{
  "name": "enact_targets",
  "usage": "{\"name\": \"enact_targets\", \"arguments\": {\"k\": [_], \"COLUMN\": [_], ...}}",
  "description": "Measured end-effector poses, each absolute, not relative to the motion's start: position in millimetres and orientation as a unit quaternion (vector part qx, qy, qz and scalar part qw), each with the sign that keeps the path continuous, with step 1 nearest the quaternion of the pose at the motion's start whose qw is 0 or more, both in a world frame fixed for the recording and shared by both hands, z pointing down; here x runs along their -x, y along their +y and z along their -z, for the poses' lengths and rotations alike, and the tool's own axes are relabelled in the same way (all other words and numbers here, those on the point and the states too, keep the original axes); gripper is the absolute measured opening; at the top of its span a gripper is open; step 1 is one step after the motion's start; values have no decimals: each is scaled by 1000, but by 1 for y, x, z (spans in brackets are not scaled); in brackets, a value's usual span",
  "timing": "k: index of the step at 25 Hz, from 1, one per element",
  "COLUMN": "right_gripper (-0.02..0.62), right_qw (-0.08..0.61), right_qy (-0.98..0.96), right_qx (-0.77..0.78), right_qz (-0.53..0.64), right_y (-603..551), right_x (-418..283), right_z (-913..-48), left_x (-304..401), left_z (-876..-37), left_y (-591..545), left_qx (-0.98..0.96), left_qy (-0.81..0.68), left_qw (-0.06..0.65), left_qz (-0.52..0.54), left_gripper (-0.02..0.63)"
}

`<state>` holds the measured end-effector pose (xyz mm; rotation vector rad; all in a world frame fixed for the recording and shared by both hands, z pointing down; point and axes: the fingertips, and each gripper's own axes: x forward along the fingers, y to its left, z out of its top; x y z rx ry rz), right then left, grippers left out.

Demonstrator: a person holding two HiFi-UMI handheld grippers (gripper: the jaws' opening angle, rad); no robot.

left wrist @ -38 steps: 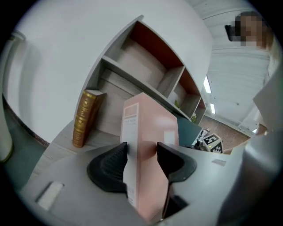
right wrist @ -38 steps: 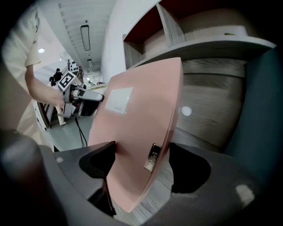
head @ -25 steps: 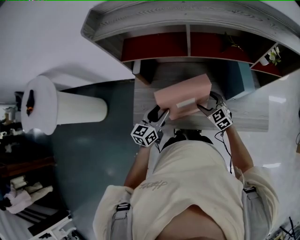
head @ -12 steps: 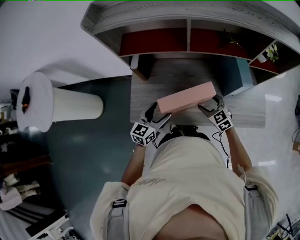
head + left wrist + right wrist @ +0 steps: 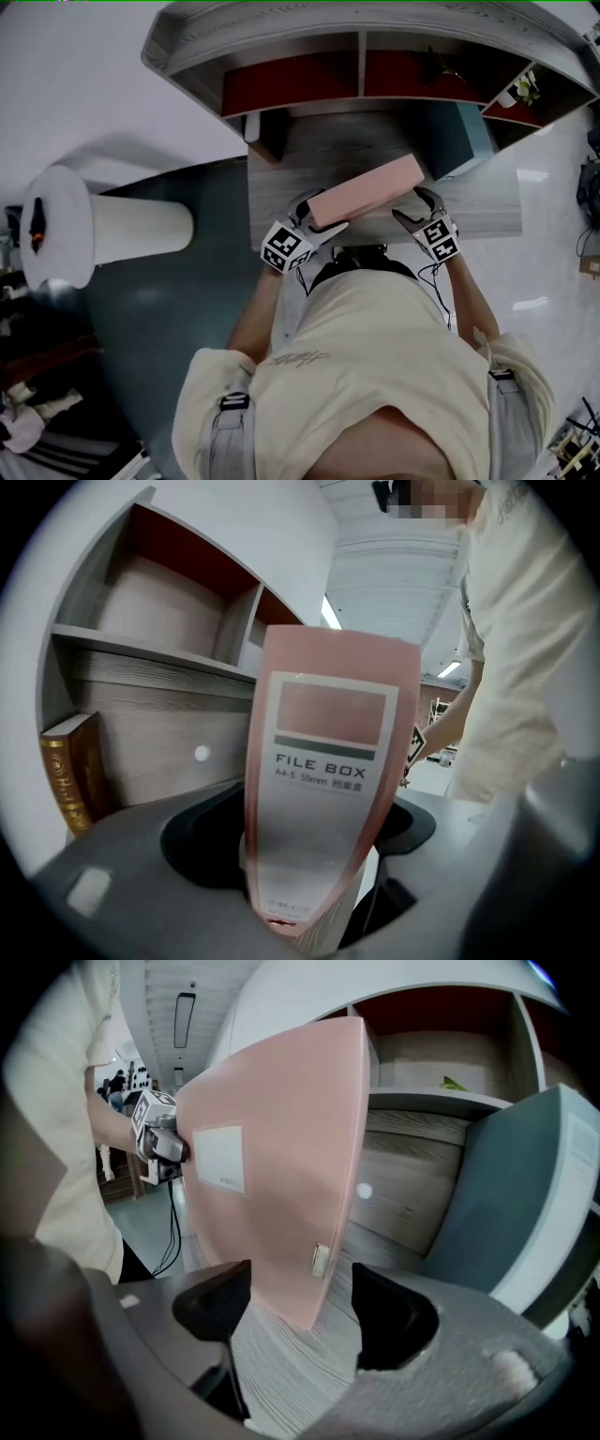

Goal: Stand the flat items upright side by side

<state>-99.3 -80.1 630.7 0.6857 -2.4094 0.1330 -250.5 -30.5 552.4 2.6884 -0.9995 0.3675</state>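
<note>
A pink file box (image 5: 366, 192) stands on a long edge on the wooden desk (image 5: 281, 178), slanting from near left to far right. My left gripper (image 5: 314, 217) is at its near left end. In the left gripper view the labelled spine (image 5: 323, 789) sits between the jaws with dark gaps on both sides; these jaws have just been opening. My right gripper (image 5: 412, 208) is at the box's right end. There a lower corner of the box (image 5: 272, 1176) lies between the jaws of the right gripper (image 5: 300, 1302), and bare wood shows beside the right jaw.
A teal file box (image 5: 469, 131) leans upright at the desk's back right, close beside the pink one (image 5: 506, 1204). A gold-edged brown book (image 5: 70, 780) stands at the back left. The shelf unit (image 5: 281, 37) overhangs the desk. A white pedestal (image 5: 94, 230) stands on the floor at left.
The pink box has tipped from showing its broad face to standing on its edge. The left gripper has swung in against its left end, and the jaws there have spread.
</note>
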Motion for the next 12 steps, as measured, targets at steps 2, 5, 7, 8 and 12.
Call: {"name": "enact_targets", "arguments": {"k": [2, 5, 7, 8, 12], "right_gripper": [336, 336, 336, 336, 336], "right_qw": [314, 319, 321, 321, 313], "right_qy": [-906, -894, -885, -879, -862], "right_qx": [-275, -304, -325, -336, -376], "right_qz": [-61, -81, -94, -101, -133], "right_y": [-75, -67, -61, -58, -45], "right_x": [91, 76, 65, 59, 45], "right_z": [-634, -641, -643, -644, -648], "left_x": [245, 241, 239, 239, 244], "left_z": [-554, -555, -554, -554, -553], "left_y": [-31, -33, -36, -37, -46], "left_qx": [-926, -928, -929, -929, -922], "left_qy": [-336, -334, -336, -338, -362], "left_qw": [113, 98, 91, 87, 81], "left_qz": [-130, -130, -129, -127, -112], "left_gripper": [380, 354, 341, 337, 329]}}
